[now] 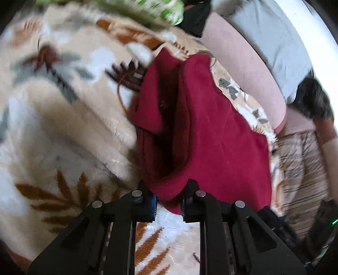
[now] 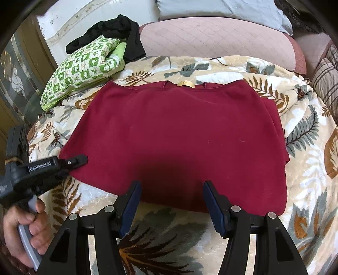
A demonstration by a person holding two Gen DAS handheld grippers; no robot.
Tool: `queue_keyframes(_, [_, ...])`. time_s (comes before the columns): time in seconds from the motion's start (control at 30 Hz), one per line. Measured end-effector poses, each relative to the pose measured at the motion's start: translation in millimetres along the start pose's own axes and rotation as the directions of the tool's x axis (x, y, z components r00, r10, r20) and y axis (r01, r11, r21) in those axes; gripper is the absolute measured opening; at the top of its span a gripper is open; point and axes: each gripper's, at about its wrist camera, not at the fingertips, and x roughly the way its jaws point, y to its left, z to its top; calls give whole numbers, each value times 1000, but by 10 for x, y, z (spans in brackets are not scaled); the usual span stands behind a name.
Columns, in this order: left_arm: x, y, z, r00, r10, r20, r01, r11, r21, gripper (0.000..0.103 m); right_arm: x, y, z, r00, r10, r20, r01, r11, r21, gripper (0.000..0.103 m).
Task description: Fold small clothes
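Note:
A dark red garment (image 2: 179, 135) lies spread flat on the leaf-patterned blanket (image 2: 306, 137), collar with a yellow tag (image 2: 185, 83) at the far side. My left gripper (image 1: 169, 197) is closed on the left edge of the garment (image 1: 211, 137), with red cloth bunched between its fingers; it also shows in the right wrist view (image 2: 81, 159) at the garment's left edge. My right gripper (image 2: 171, 190) is open, hovering over the garment's near hem, holding nothing.
A green-and-white patterned cushion (image 2: 84, 67) and black clothing (image 2: 114, 31) lie at the back left. A pink quilted bolster (image 2: 215, 38) and grey pillow (image 2: 221, 8) run along the back. A striped pillow (image 2: 325, 80) sits right.

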Motion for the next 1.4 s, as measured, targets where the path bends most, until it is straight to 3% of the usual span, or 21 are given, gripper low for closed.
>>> queue_keyframes(0.2, [-41,-165,-27,996,50,75,-56,995,84,13,19,-2,9,1000,-4,-4,4,1000,-7,58])
queue_keyframes(0.33, [75,-122,-19,996,83,32,-85,995,58,14,45,3,15,1000,-5,-12,5,1000,-12,58])
queue_keyframes(0.4, [110,-125,-28,994,102,26,-103,993,58,22,51,13,13,1000,-6,-13,5,1000,-15,58])
queue_keyframes(0.97, [200,-164,-10,990,140,23,-141,986,87,26,78,127,71,1000,23,12,-22,999,-38,58])
queue_keyframes(1.07, [221,-172,-29,989,141,39,-145,984,101,26,-41,135,234,994,64,91,-60,997,-46,58])
queue_keyframes(1.17, [212,-211,-56,986,157,60,-163,980,117,21,-47,113,543,981,173,92,-176,984,31,58])
queue_keyframes(1.27, [189,-245,-84,984,156,83,-166,977,132,12,50,296,883,964,259,63,-262,965,30,63])
queue_keyframes(1.4, [139,-224,-92,987,134,93,-142,986,91,10,317,747,1312,953,303,-24,-304,950,-74,63])
